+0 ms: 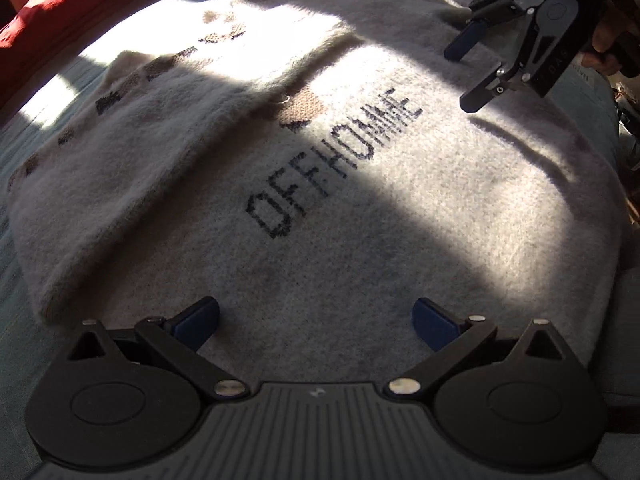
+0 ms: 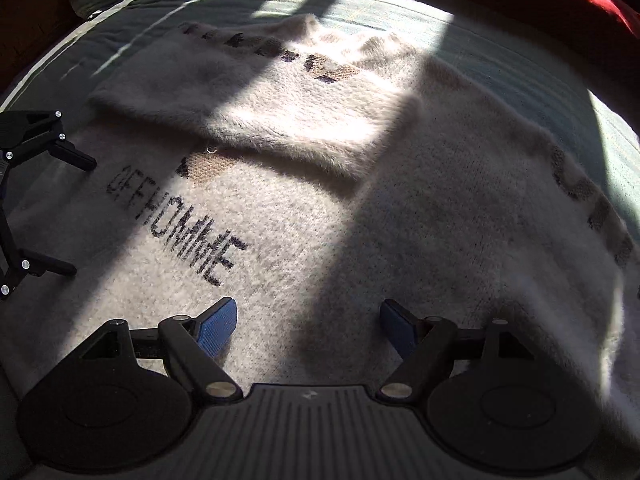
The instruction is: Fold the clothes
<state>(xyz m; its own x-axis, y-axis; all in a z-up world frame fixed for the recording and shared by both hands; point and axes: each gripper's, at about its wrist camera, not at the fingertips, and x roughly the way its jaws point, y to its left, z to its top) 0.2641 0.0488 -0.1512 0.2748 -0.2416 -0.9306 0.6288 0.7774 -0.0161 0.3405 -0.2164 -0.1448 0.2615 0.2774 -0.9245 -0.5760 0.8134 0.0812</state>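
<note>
While sweater (image 1: 360,220) lies flat, L gripper (image 1: 316,320) & R gripper (image 2: 308,320) hover released, nothing gripped.

Right gripper (image 2: 308,322) jaws wide, nothing between them, pointing down over fuzzy sweater (image 2: 440,220) on bed (image 2: 520,68). One sleeve (image 2: 248,112) folded across body above the lettering (image 2: 176,226). Left gripper (image 2: 82,216) at left edge, also spread.

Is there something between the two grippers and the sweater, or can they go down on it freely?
Nothing visible blocks them. The left gripper and right gripper both hang open above the fluffy sweater, with only air beneath. One sleeve already lies folded across the body; it is part of the garment, no obstacle.
</note>
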